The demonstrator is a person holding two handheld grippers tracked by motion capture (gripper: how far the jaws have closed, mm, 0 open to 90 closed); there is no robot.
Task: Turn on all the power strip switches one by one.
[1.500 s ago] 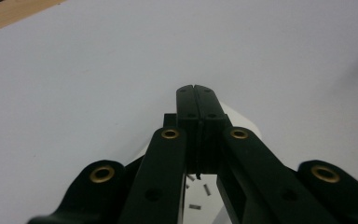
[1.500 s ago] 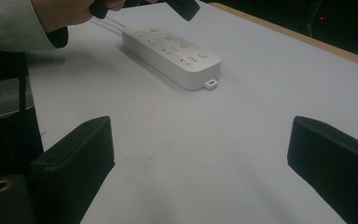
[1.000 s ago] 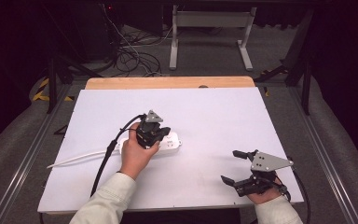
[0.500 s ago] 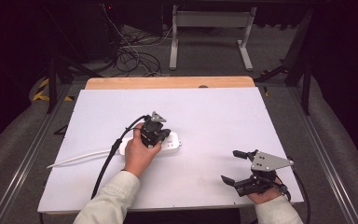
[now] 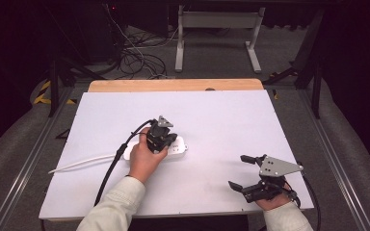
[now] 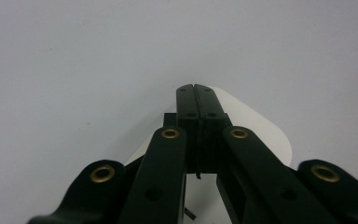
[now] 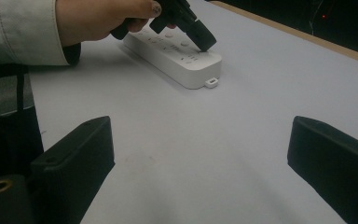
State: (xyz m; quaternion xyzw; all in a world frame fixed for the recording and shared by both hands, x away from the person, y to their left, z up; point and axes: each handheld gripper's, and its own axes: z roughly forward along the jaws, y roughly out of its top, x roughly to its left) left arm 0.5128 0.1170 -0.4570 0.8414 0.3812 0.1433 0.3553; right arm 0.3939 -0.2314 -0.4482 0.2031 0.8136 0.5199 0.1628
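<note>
A: Main object?

B: White power strip (image 5: 176,146), long rounded-corner plastic bar, smooth matte top with buttons and sockets, lying flat on the white table (image 5: 221,115) a bit left of centre. In the right gripper view (image 7: 177,58) its end carries a small tab. White cord (image 5: 84,162) runs off its left end across the table toward the left edge.

A: Left side?

B: Left gripper (image 5: 167,141) is over the strip, tips down on its top face near the right end. Jaws pressed together, nothing between them; the left gripper view (image 6: 196,93) shows the two black jaw faces meeting with just a seam, the strip's rounded white end under them. Left hand (image 5: 143,156) wraps the handle from behind, wrist angled up and right, pale sleeve (image 5: 111,207) coming from the bottom edge. Black cable (image 5: 118,163) loops back from the gripper toward the near edge.

A: Right side?

B: Right gripper (image 5: 238,172) low at the near right corner of the table, well apart from the strip, pointing left. Jaws spread wide, empty; the right gripper view (image 7: 200,163) shows two blocky black pads far apart over bare table. Grey triangular plate (image 5: 277,167) on top, flat metal with holes. Right hand (image 5: 272,199) grips it from below.

A: Surface?

B: Plain white sheet, wooden strip (image 5: 173,85) along the far edge.
</note>
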